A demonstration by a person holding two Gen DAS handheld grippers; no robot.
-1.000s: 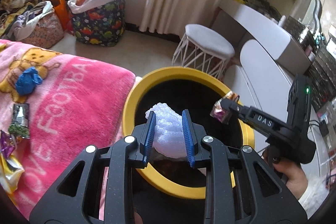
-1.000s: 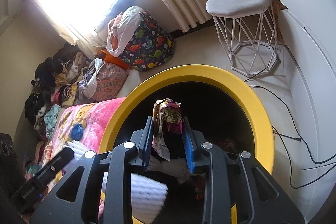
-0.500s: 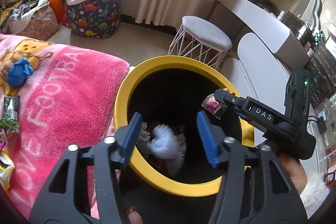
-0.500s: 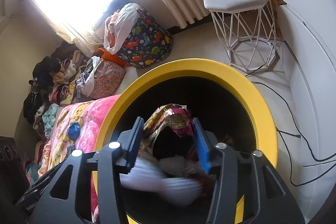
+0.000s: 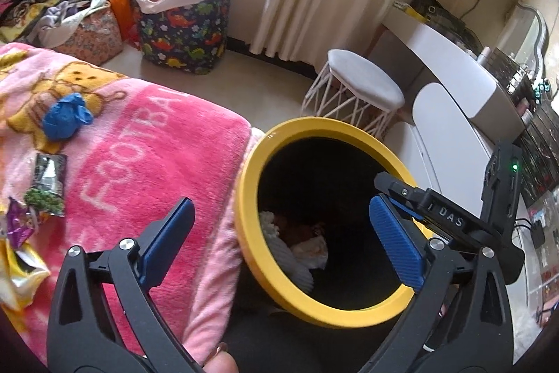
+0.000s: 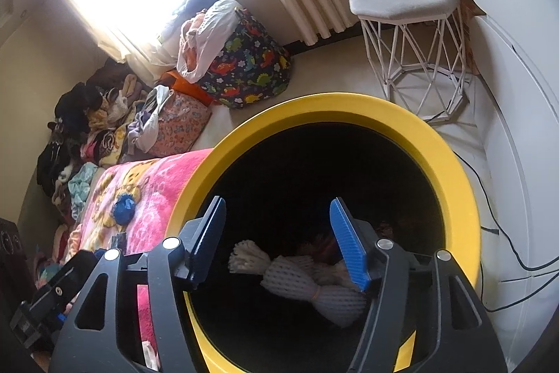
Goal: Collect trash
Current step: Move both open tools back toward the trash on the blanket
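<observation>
A black bin with a yellow rim (image 5: 244,198) stands against the pink blanket (image 5: 146,142). My left gripper (image 5: 279,208) hovers over the rim's near-left side, its jaws opening wide with nothing between them. My right gripper (image 6: 277,203) hangs over the bin's mouth, jaws opening and empty; it also shows from the side as the right gripper (image 5: 387,180). At the bottom of the bin lie a white foam net (image 6: 297,278) and a reddish wrapper (image 6: 321,243). On the blanket rest a blue crumpled wad (image 5: 64,116), a dark wrapper (image 5: 47,184) and shiny wrappers (image 5: 17,226).
A white wire stool (image 5: 363,90) stands behind the bin, with a white desk (image 5: 454,65) to its right. A dinosaur-print bag (image 5: 185,27) and piles of clothes (image 6: 104,128) sit by the window. Cables (image 6: 506,233) run along the floor at the right.
Both grippers opened. The foam net fell from the left jaws and the wrapper from the right jaws into the bin. The left gripper shifted left toward the blanket.
</observation>
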